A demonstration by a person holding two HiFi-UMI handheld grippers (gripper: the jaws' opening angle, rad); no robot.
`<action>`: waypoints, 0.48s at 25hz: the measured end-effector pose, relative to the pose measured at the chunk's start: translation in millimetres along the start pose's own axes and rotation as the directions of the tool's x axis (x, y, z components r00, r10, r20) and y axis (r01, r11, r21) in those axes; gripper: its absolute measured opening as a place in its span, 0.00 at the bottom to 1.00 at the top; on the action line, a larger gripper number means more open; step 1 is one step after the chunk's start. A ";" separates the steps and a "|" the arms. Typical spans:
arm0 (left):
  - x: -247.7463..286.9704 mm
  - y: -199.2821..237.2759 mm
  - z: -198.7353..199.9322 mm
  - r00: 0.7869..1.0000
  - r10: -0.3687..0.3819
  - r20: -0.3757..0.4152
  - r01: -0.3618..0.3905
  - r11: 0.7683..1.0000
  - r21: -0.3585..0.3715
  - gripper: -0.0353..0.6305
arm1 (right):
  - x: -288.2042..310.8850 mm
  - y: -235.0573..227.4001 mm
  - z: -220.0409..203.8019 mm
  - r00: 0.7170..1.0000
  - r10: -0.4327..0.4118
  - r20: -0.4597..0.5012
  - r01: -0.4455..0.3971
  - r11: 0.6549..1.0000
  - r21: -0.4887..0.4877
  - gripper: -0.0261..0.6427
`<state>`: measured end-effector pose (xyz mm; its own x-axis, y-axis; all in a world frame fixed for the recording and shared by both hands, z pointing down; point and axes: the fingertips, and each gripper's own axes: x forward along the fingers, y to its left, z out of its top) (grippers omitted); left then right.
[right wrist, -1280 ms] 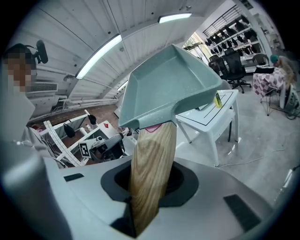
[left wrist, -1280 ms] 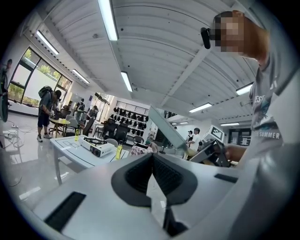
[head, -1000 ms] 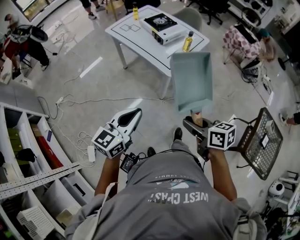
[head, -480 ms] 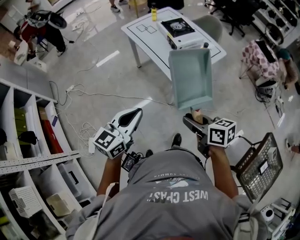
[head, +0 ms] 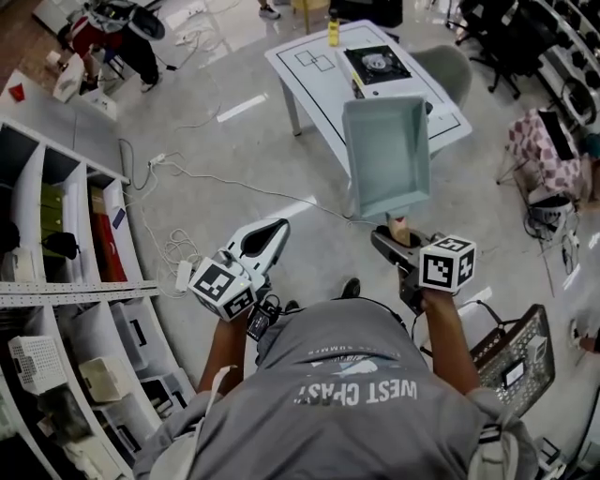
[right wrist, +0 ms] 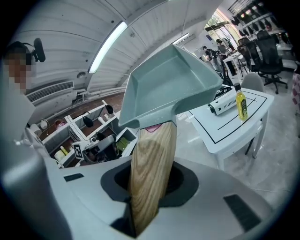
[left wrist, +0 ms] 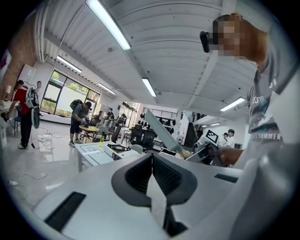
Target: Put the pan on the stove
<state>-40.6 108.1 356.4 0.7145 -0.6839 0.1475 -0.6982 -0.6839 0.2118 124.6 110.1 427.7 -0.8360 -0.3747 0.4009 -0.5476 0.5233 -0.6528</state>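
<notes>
A pale teal square pan (head: 386, 155) with a wooden handle (right wrist: 151, 164) is held out in front of me, tilted, above the floor. My right gripper (head: 398, 236) is shut on that handle; in the right gripper view the pan (right wrist: 171, 89) fills the upper middle. The portable gas stove (head: 377, 66) stands on the white table (head: 319, 70) ahead, partly hidden behind the pan's far edge. It also shows as the stove (right wrist: 224, 105) in the right gripper view. My left gripper (head: 267, 234) is held level to the left, jaws together with nothing in them (left wrist: 151, 166).
A yellow bottle (head: 333, 28) stands on the table's far side. Shelving (head: 56, 281) runs along the left, and cables (head: 178, 248) lie on the floor. A wire basket (head: 511, 352) sits at lower right. Office chairs (head: 445, 66) and people stand beyond the table.
The table and stove have come nearer and shifted right in the head view as I moved towards them. The pan stays in the right gripper; the left gripper stays shut.
</notes>
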 end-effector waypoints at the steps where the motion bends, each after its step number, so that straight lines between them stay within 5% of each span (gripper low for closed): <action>1: 2.1 -1.1 0.2 1.000 0.010 0.000 -0.010 1.000 0.000 0.05 | -1.5 -2.6 2.1 1.000 0.006 -0.004 -0.006 1.000 -0.004 0.18; 12: 43.0 -14.9 12.5 0.999 0.046 -0.002 -0.046 0.999 0.026 0.05 | -22.2 -33.5 27.3 0.999 0.043 -0.012 -0.043 0.999 -0.024 0.17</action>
<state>0.0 85.7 347.6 0.6818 -0.7140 0.1588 -0.7311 -0.6581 0.1799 162.5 80.0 423.1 -0.8591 -0.3423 0.3804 -0.5116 0.5572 -0.6541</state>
